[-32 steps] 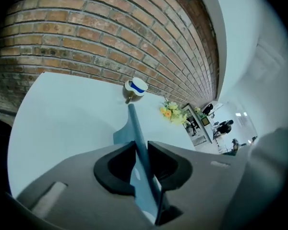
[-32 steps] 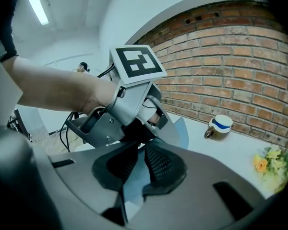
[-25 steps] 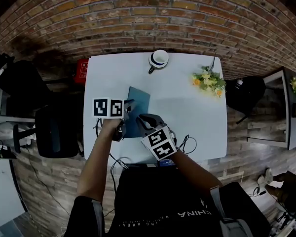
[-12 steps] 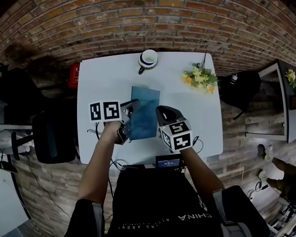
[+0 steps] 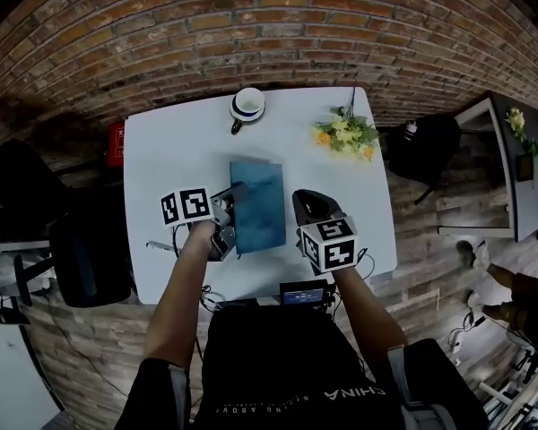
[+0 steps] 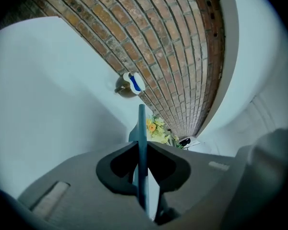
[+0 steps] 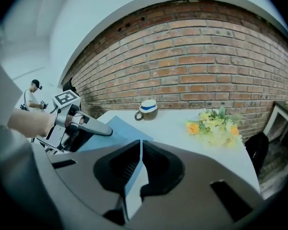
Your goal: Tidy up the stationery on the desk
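Our left gripper (image 5: pixel 229 211) is clamped on the left edge of the blue notebook (image 5: pixel 258 202), mid-table (image 5: pixel 170 150) and perhaps slightly lifted. Our right gripper (image 5: pixel 305 201), jaws all but together and empty, hovers beside it. We should carry the notebook level and support its free edge.

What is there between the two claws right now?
A blue notebook, seen best in the head view. The left claw is clamped on its left edge, and the right claw is beside its right edge.
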The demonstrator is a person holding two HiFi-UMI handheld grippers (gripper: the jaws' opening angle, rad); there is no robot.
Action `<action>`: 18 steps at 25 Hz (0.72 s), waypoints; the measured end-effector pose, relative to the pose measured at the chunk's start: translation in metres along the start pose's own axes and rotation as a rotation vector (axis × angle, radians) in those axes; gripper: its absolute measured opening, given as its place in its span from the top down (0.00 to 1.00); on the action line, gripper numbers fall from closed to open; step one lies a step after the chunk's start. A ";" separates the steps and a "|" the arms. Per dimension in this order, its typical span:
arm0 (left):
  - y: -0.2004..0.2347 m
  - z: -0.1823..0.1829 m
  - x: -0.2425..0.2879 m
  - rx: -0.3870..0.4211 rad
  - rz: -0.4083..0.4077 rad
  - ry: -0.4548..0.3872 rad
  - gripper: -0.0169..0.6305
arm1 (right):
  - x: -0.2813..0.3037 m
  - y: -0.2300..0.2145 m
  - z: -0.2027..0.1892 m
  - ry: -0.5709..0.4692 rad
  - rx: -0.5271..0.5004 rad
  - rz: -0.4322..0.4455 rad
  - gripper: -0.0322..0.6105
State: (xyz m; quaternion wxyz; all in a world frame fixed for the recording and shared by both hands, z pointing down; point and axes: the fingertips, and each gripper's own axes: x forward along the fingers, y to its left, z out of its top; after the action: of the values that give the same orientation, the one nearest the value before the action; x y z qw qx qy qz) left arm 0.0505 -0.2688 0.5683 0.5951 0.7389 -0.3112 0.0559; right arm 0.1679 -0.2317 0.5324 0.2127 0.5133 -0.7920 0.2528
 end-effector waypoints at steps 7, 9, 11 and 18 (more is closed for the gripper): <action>0.047 -0.001 -0.013 -0.036 0.077 0.000 0.89 | 0.007 0.012 -0.006 0.024 -0.010 0.012 0.91; 0.059 -0.004 -0.015 -0.029 0.103 0.015 0.89 | 0.009 0.014 -0.007 0.028 -0.013 0.014 0.91; 0.067 -0.006 -0.015 -0.019 0.122 0.030 0.89 | 0.010 0.016 -0.008 0.033 -0.015 0.015 0.91; 0.084 -0.006 -0.007 0.011 0.164 0.066 0.88 | 0.012 0.022 -0.015 0.056 -0.017 0.021 0.91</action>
State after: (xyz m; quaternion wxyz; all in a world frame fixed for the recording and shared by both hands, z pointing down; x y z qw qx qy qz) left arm 0.0025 -0.2690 0.6379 0.5945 0.7118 -0.3505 0.1303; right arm 0.1439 -0.2230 0.5471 0.2364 0.4960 -0.7932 0.2627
